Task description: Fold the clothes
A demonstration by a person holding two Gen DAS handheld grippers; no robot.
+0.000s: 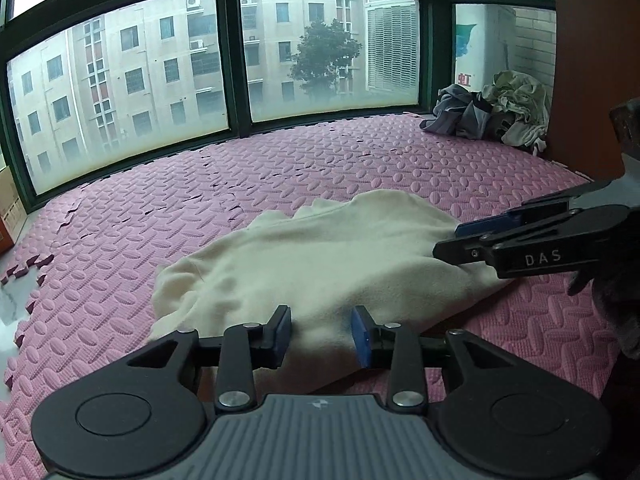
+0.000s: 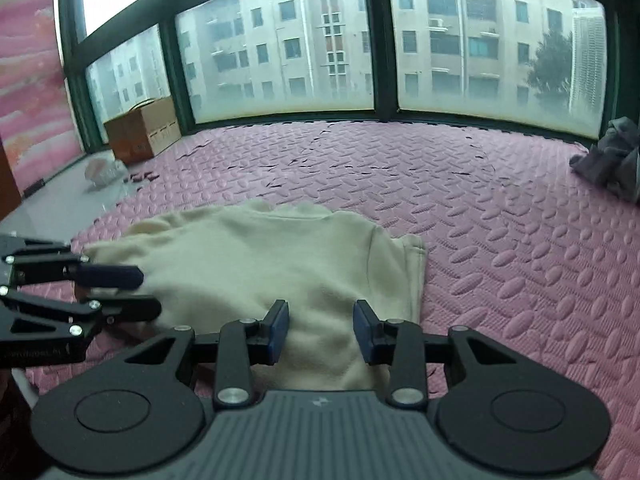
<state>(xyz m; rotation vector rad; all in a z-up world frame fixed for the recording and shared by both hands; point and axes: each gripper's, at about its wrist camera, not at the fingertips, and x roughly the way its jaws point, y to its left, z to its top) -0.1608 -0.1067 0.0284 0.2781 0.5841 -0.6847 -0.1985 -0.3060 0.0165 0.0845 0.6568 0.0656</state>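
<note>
A pink foam mat lies under big windows. A cream top lies flat on the mat, close to both tools. The left gripper and the right gripper both stand open over its near edge, with soft cloth lying between their blue pads but not squeezed

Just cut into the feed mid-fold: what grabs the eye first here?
The cream garment lies crumpled mid-mat on the pink foam mat, with the left gripper and right gripper both open over its near edge. Behind, a pile of unfolded clothes sits in the far right corner under the big windows.
</note>
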